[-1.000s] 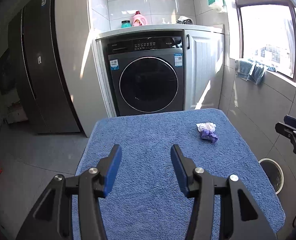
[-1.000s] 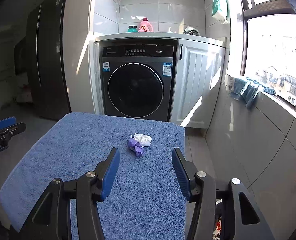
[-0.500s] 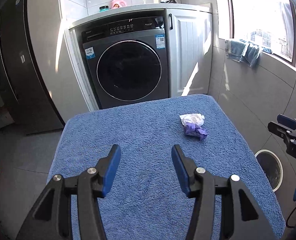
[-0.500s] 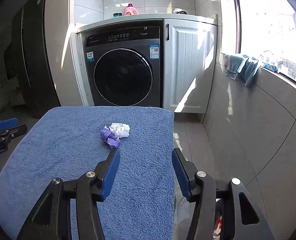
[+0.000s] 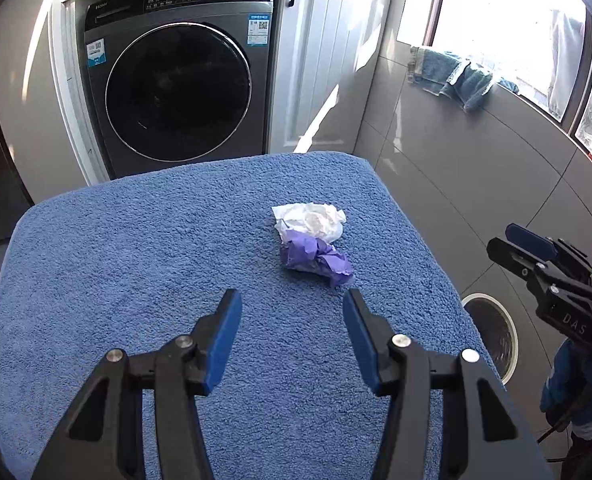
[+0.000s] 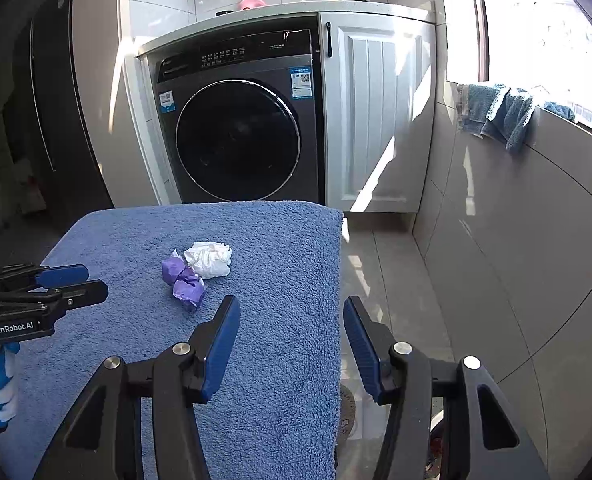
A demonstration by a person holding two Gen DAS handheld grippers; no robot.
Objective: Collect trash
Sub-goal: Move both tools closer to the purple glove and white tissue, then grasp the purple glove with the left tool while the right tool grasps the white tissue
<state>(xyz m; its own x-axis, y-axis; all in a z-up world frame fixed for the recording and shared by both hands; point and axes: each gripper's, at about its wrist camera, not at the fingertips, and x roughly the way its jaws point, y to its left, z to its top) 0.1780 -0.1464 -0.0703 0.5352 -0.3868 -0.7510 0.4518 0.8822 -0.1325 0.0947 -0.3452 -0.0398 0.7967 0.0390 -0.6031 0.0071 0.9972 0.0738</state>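
A home laundry nook: built-in washing machine [image 5: 176, 92] under a counter (detergent bottle [image 6: 249, 0] on top).

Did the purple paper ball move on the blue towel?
No. The purple paper ball touches the white wad near the blue towel's right edge, as before; only the cameras came closer.

My left gripper [image 5: 292, 308] is black plastic, with two angular arms that each end in a flat blue pad. Round silver screw heads sit at the joints, two on each arm. My right gripper [image 6: 292, 314] is built the same: black frame, blue pads, silver screws. Seen from the side, my left one carries white "GenRobot.AI" lettering on its black body, and my right one shows white letters "DAS". Something blue and white shows below each of them.
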